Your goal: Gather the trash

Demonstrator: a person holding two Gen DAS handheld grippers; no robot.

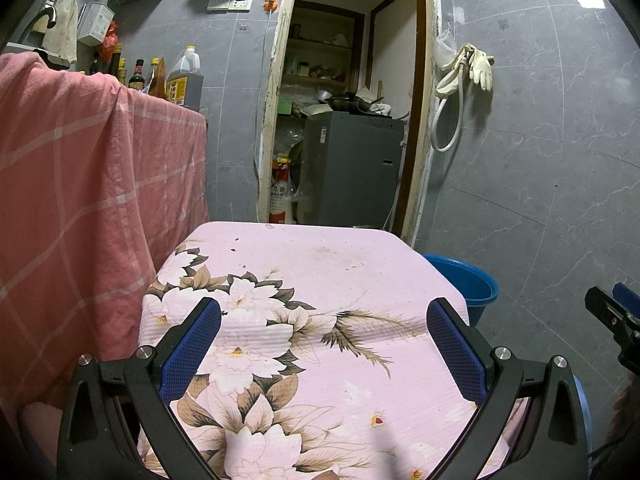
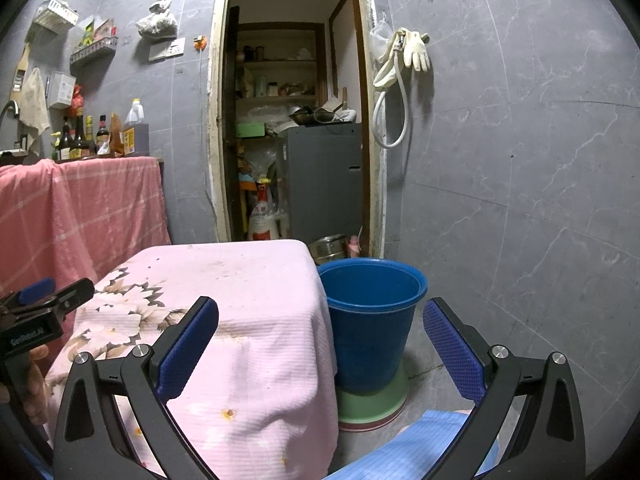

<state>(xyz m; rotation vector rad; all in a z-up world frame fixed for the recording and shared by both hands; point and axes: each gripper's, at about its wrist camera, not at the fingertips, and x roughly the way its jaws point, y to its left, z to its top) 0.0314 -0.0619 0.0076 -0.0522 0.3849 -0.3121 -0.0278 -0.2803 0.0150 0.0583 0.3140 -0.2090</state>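
A small table draped in a pink floral cloth (image 1: 304, 280) stands in front of me; it also shows in the right wrist view (image 2: 240, 280). I see no trash on the cloth, only small dark specks. A blue bucket (image 2: 372, 312) stands on a green base on the floor to the table's right; its rim shows in the left wrist view (image 1: 472, 280). My left gripper (image 1: 324, 340) is open and empty above the cloth. My right gripper (image 2: 320, 340) is open and empty, spanning the table's right edge and the bucket. I cannot see the bucket's bottom.
A counter draped in a pink checked cloth (image 1: 80, 180) stands at the left, with bottles (image 1: 184, 76) on it. A doorway (image 1: 344, 120) ahead opens on a cluttered pantry with a grey appliance (image 2: 324, 180). Grey tiled wall at the right, with hanging gloves (image 2: 416, 52) and a hose.
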